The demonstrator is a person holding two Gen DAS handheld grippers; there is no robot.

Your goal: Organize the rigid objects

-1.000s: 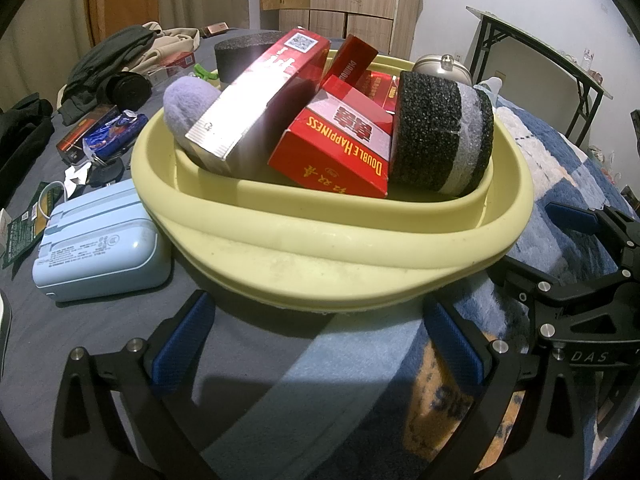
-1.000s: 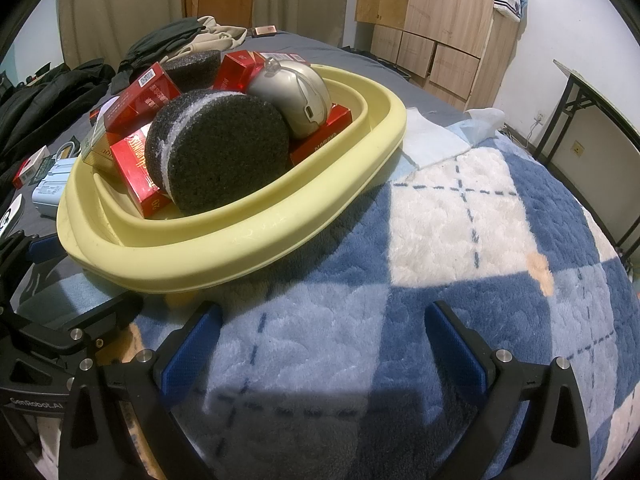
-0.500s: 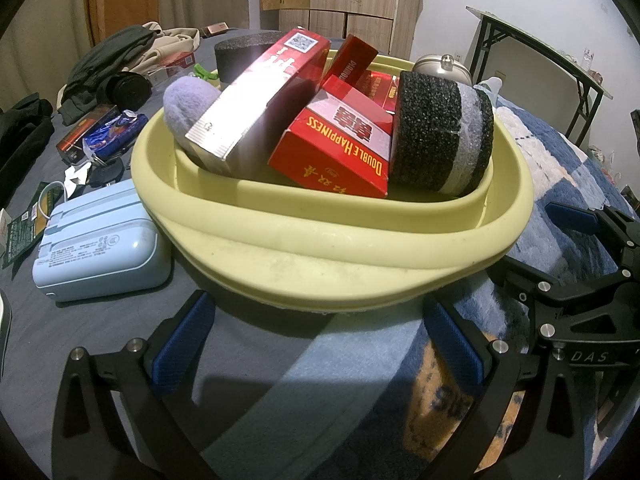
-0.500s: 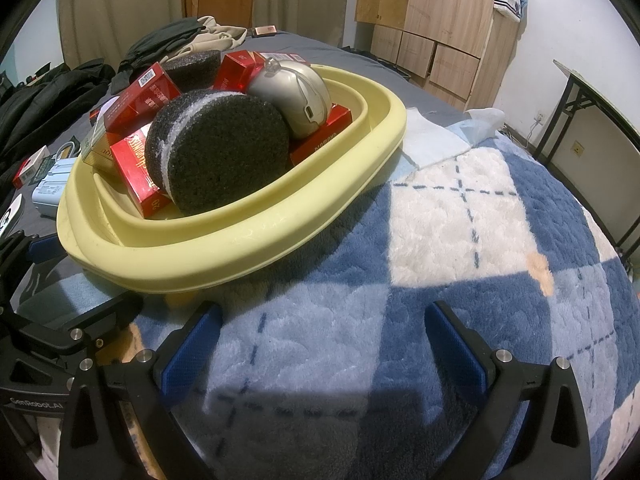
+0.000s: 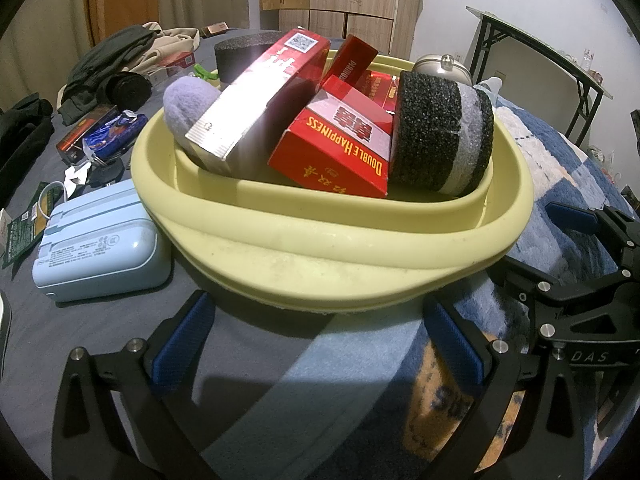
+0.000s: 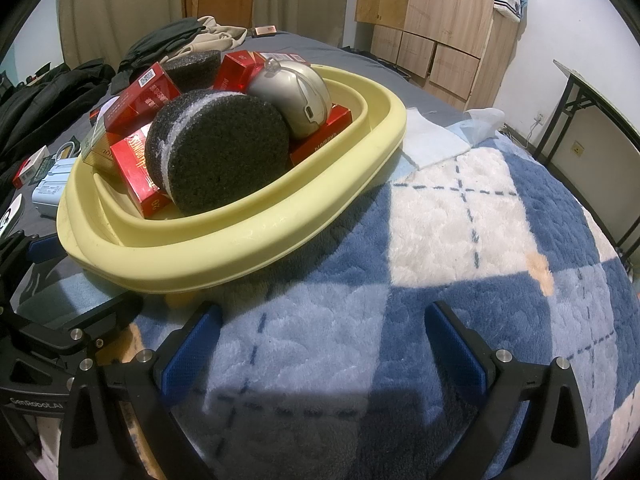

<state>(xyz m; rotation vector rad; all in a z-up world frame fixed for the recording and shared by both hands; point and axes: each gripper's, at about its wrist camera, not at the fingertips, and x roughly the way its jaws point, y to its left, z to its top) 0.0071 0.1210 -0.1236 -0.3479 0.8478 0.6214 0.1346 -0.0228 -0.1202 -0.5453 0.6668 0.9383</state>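
A pale yellow basin (image 5: 328,240) (image 6: 256,236) sits on the bed, filled with red cartons (image 5: 340,152) (image 6: 136,172), a long red and silver box (image 5: 256,96), a black foam disc with a grey band (image 5: 440,136) (image 6: 220,152), a silver mouse-shaped device (image 6: 296,96) and a lilac plush piece (image 5: 186,110). My left gripper (image 5: 316,344) is open just in front of the basin, holding nothing. My right gripper (image 6: 320,348) is open over the blue checked blanket (image 6: 460,240), to the right of the basin, also holding nothing.
A light blue case (image 5: 96,244) lies left of the basin. Further left are a blue snack packet (image 5: 112,136), small boxes and dark clothes (image 5: 104,60). A second black foam disc (image 5: 240,54) sits behind the basin. A folding table (image 5: 540,64) stands at right, wooden cabinets (image 6: 436,20) behind.
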